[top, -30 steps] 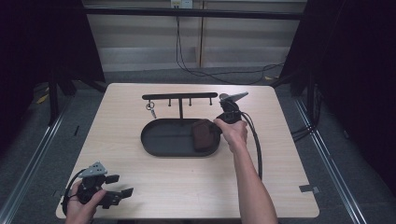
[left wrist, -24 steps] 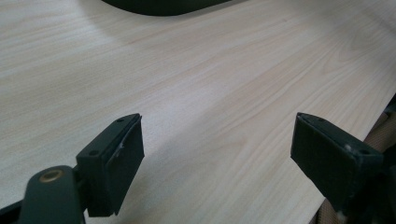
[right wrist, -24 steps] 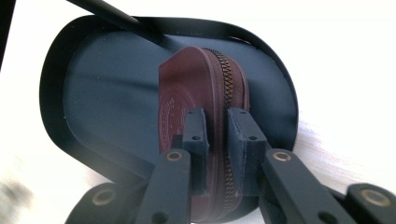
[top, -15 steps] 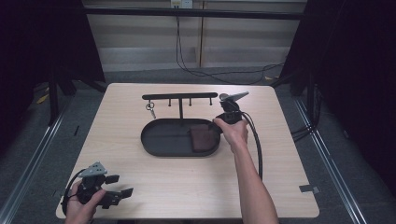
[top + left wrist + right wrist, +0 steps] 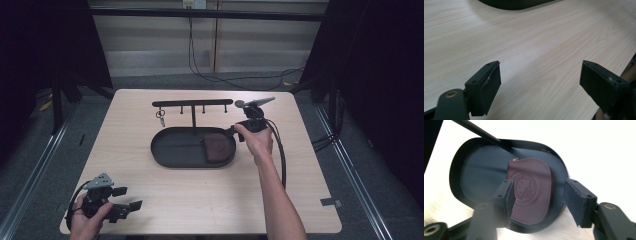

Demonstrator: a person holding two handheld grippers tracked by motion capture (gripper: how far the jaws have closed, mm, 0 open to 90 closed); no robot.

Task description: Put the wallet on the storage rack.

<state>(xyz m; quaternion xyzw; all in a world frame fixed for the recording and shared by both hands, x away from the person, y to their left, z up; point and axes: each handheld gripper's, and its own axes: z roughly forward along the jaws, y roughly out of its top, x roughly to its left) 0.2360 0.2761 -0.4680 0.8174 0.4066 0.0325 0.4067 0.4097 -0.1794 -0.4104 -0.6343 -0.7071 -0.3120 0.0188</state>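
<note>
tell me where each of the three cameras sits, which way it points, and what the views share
High view: fixed above the person's side, looking forward and down on the table; both forearms enter from the bottom, with the left gripper and right gripper.
Left gripper view: rides the left gripper low over bare wood, its open fingers at the bottom, the tray edge at the top.
Right gripper view: rides the right gripper, looking down between open fingers at the maroon pouch.
Shared: the black oval tray shows in all three.

The desk [image 5: 200,200] is pale, smooth wood grain. The oval tray [image 5: 474,182] looks matt black metal. The maroon pouch [image 5: 534,192] is embossed, leather-like, faintly glossy.
</note>
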